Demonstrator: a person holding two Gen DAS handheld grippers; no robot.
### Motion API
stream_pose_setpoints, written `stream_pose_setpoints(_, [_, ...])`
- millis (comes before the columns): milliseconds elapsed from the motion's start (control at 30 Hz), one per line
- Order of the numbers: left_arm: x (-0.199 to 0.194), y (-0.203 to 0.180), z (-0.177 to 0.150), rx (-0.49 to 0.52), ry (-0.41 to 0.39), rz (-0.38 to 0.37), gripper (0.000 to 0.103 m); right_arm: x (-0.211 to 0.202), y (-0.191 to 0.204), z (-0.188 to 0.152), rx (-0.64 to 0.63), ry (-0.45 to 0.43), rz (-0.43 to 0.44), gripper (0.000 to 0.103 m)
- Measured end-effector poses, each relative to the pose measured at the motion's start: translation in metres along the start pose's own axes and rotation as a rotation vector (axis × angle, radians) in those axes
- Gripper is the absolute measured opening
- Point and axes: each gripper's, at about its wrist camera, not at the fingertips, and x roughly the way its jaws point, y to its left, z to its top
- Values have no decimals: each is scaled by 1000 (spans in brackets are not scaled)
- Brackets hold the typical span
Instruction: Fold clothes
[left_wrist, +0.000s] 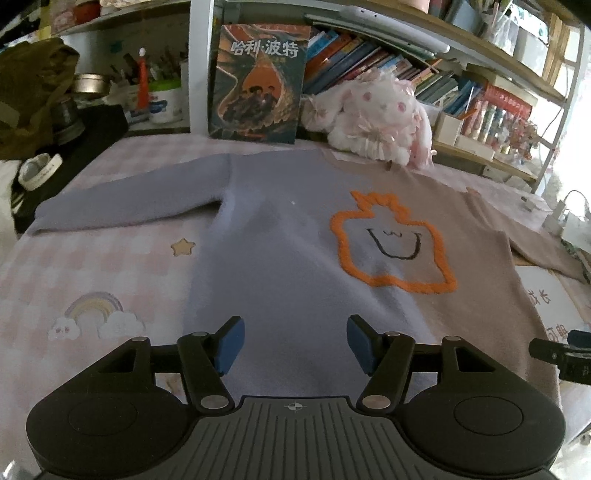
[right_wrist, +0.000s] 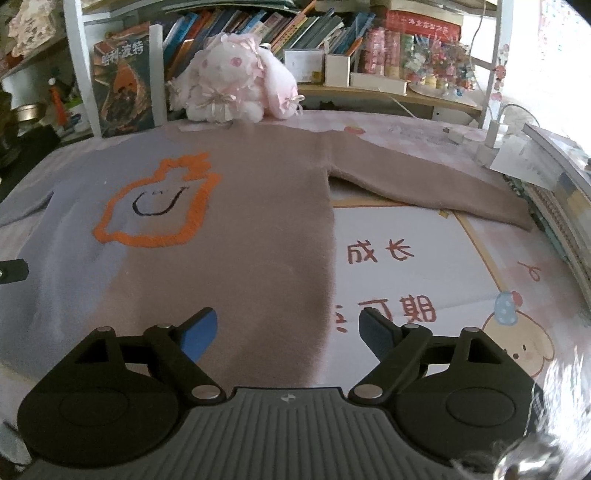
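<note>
Lying flat on the pink table cover (left_wrist: 110, 273), the sweater (left_wrist: 280, 236) is seen with sleeves spread; the left gripper (left_wrist: 294, 341) is held wide open above its near hem, gripping nothing. From the right wrist, the right gripper (right_wrist: 287, 332) is likewise held wide open and unloaded over the sweater's (right_wrist: 236, 206) near right edge, a plush rabbit (right_wrist: 232, 88) at the far side.

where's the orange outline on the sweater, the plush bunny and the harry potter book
orange outline (left_wrist: 391, 284), left wrist view, on its lower edge
plush bunny (right_wrist: 225, 74), right wrist view, on its face
harry potter book (left_wrist: 258, 85), left wrist view, middle of the front cover
</note>
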Motion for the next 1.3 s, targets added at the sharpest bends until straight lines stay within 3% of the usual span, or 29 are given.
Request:
stream_pose_setpoints(500, [20, 121, 38, 20, -4, -103, 66, 5, 124, 5, 46, -21, -108, 85])
stream_pose_setpoints(800, [30, 194, 43, -56, -11, -22, 66, 9, 177, 0, 22, -6, -132, 85])
stream_pose_setpoints(1300, [49, 284, 59, -327, -100, 160, 65, 1, 191, -11, 18, 41, -208, 85])
